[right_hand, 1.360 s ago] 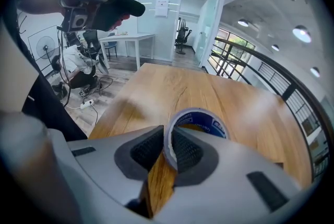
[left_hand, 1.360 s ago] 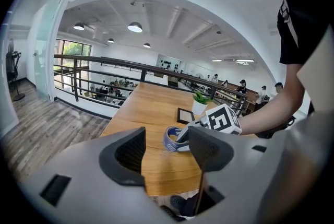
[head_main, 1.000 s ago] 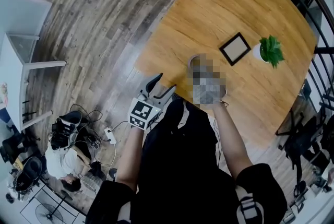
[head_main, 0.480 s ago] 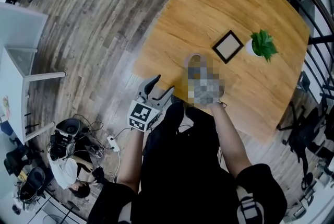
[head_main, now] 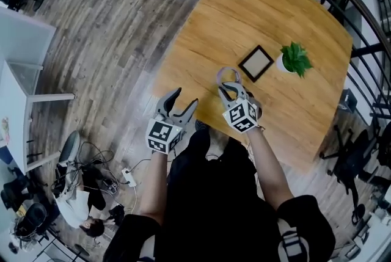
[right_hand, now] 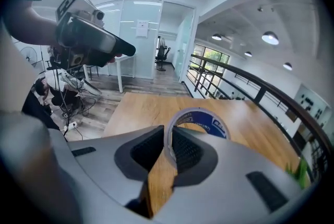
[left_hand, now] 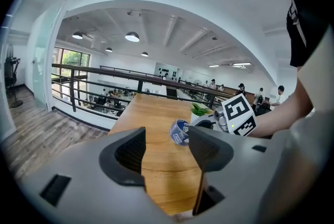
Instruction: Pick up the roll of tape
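Observation:
The roll of tape is a thin ring with blue print, held above the wooden table near its front edge. My right gripper is shut on the ring's wall, one jaw inside the ring and one outside; in the right gripper view the roll of tape stands up from the gripper. My left gripper hangs open and empty to the left, just off the table's corner. In the left gripper view the tape shows past the open gripper.
A small black picture frame lies beyond the tape, with a potted green plant beside it. A dark railing runs along the table's far and right sides. Cables and bags lie on the plank floor at lower left.
My right gripper has risen with the tape ring in it, off the tabletop. The left gripper has lifted a little beside the table corner.

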`<state>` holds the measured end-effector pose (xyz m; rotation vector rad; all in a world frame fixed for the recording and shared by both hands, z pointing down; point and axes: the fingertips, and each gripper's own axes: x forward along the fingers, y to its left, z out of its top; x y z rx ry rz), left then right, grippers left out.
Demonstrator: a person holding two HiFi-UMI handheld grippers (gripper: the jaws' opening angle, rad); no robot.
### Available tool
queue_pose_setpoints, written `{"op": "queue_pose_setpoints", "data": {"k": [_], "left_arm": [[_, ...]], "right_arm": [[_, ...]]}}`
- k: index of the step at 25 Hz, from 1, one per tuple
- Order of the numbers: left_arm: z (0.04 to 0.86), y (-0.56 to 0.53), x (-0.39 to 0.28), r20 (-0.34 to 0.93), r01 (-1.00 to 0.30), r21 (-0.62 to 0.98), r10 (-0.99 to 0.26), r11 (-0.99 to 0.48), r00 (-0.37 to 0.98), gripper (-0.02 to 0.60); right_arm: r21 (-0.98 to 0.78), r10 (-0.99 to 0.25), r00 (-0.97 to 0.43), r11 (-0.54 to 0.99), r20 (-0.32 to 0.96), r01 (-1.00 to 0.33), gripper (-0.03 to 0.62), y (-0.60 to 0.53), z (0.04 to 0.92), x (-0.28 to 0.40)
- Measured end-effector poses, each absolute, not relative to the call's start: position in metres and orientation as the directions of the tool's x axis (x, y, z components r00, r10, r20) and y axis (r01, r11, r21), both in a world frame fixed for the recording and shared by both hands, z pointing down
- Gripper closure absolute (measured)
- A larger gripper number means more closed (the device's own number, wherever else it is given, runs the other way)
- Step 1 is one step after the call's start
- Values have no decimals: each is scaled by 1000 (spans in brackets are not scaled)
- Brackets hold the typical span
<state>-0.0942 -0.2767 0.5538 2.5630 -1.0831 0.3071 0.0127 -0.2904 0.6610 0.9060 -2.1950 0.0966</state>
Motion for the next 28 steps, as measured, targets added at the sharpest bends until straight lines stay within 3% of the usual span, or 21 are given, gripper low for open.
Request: {"op": "queue_pose_setpoints", "data": {"k": [28], "left_arm": [[475, -276, -34, 218, -755, 130, -724, -643, 655, 324]], "right_arm": [[278, -669, -514, 715, 536, -641, 534, -294, 558, 83]]}}
